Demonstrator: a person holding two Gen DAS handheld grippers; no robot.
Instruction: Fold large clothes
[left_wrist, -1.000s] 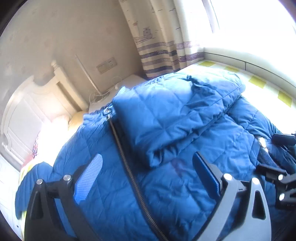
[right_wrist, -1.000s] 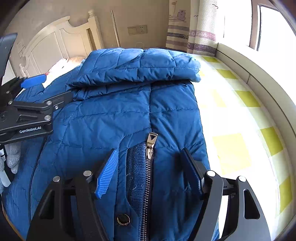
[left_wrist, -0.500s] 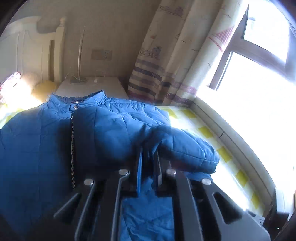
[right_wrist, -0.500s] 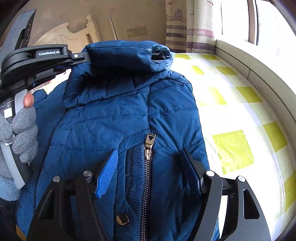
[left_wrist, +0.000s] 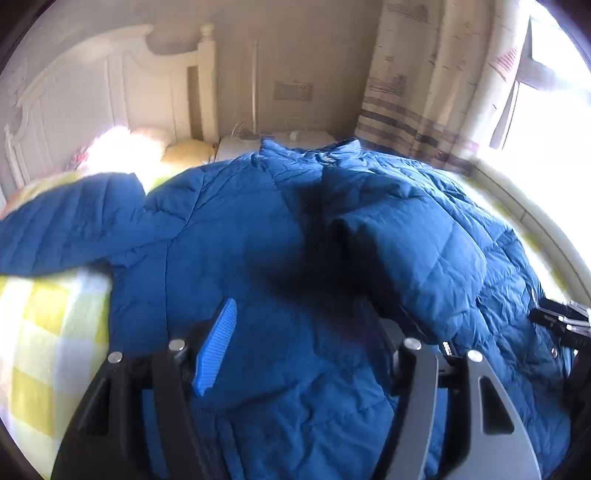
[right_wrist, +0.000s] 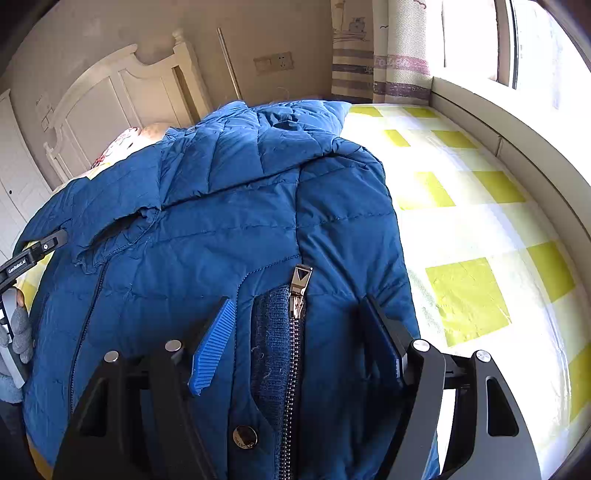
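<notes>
A blue quilted down jacket (right_wrist: 258, 206) lies spread on a yellow-and-white checked bedspread (right_wrist: 469, 221), one sleeve (left_wrist: 410, 251) folded across its chest just ahead of the left gripper (left_wrist: 295, 339), whose jaws stand spread with nothing between them. The right gripper (right_wrist: 295, 332) has its jaws spread to either side of the jacket's metal zipper pull (right_wrist: 300, 284), holding nothing. "GenRobot.AI" reads in white on the left gripper's black body, seen far left of the right jaws

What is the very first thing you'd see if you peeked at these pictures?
A huge puffy blue jacket spread across the bed grabs your eye first, with its shiny silver zipper pull right between the open fingers of the right claw. Beside it, on the window side, lies the bright yellow-and-white checked bedsheet. In the left wrist view, the left claw hangs open over the jacket's middle.
</notes>
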